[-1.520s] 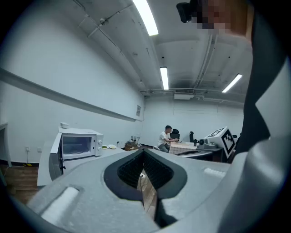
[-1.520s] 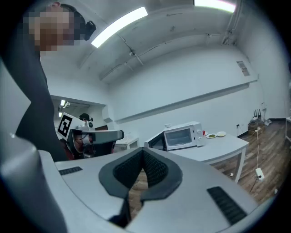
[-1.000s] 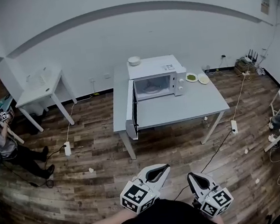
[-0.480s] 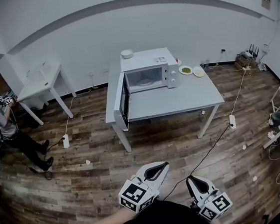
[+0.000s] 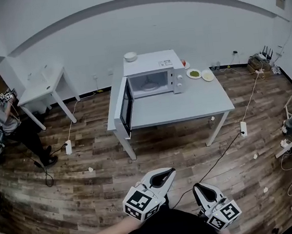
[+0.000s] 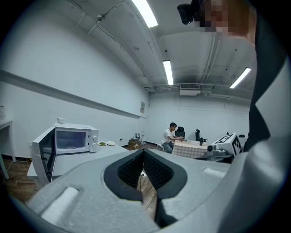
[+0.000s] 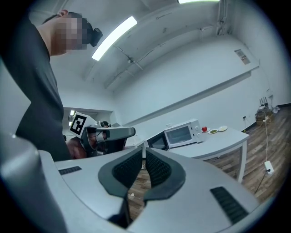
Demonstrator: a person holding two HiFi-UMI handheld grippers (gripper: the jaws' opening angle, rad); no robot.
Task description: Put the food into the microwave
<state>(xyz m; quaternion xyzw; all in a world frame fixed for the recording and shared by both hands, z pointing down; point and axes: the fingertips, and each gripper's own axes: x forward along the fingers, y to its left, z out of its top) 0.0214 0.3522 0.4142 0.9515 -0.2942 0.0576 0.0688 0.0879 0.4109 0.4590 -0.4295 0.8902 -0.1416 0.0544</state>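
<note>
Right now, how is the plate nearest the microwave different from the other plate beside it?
The near plate holds something green in its middle; the far plate looks pale all over, its contents too small to tell. The near plate sits closer to the microwave; the far plate lies further right on the table. Both are small, round and flat.

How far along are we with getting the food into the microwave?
Done: the microwave door stands open. In hand: nothing; the left tool and right tool are both shut and empty, well short of the table. Left: pick up the food plate beside the microwave and set it inside.
</note>
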